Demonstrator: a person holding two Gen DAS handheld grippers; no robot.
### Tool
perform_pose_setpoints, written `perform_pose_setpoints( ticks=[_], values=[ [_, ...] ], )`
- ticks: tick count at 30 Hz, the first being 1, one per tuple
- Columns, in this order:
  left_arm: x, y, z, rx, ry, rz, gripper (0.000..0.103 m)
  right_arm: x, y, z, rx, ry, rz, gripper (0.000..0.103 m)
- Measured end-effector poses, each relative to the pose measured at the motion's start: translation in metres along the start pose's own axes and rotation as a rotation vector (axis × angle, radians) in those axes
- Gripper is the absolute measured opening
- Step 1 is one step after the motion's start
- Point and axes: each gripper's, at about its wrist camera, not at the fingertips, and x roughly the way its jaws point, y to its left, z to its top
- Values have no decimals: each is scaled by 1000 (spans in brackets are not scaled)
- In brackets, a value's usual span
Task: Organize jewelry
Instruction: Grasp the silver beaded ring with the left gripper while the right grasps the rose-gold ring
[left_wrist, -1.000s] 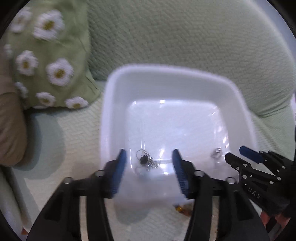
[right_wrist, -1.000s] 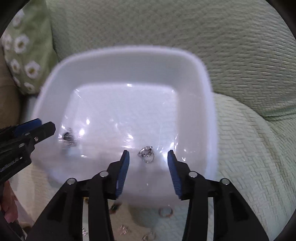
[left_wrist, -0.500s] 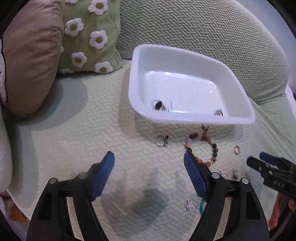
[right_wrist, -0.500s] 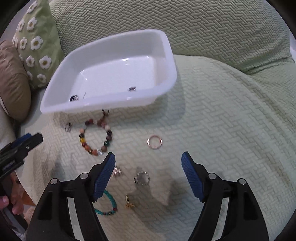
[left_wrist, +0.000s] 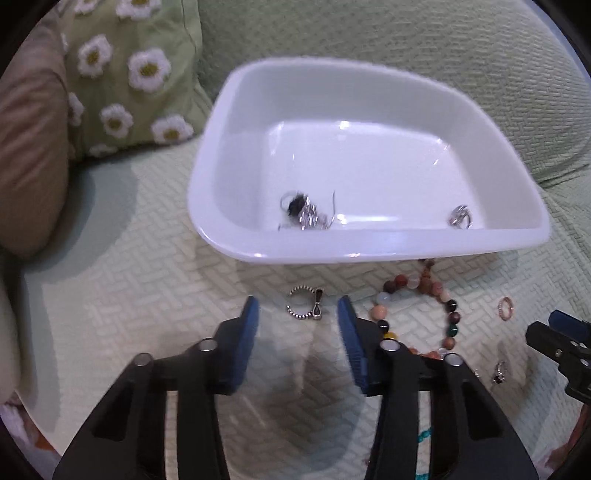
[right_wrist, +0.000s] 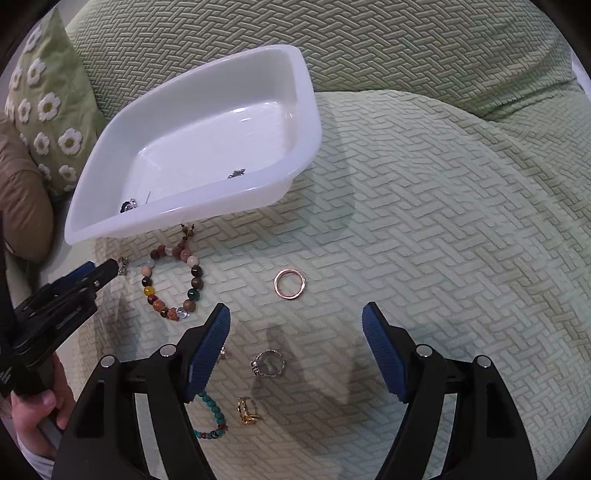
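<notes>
beaded silver open ring (left_wrist: 306, 308) (small dark bow charm) between left claw's (left_wrist: 298, 316) closing, untouching fingers

no readable text, no labels, brands, numbers or signs on any item in either view, faint pale marks on one gripper body too blurred to read

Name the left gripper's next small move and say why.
Probably lower the left gripper, whose fingers have just been closing, and shut on the beaded silver ring. The ring lies on the cover between the open fingers, untouched, outside the white tray.
</notes>
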Motion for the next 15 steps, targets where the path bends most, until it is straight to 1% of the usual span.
perform_pose_setpoints(
  ticks=[2, 6, 7, 8, 10, 12, 14, 15],
  values=[
    [10, 0, 2, 6, 21, 26, 38, 2, 0, 0, 1, 3, -1, 73],
    [15, 1, 8, 8, 0, 41, 38, 5, 0, 2, 9, -1, 2, 73],
    [17, 0, 8, 12, 0, 41, 36, 6, -1, 3, 9, -3, -1, 73],
    [17, -1, 6, 16, 0, 39, 29, 8, -1, 3, 11, -4, -5, 73],
    [18, -7, 5, 47, -1, 46, 21, 16, 0, 7, 10, 4, -15, 73],
    [18, -12, 4, 71, -4, 63, 20, 25, 3, 9, 7, 18, -18, 73],
    [16, -11, 4, 62, -4, 49, 20, 30, 5, 11, 7, 21, -9, 73],
    [15, -9, 5, 47, 2, 29, 20, 34, 7, 12, 1, 22, -5, 72]
  ],
)
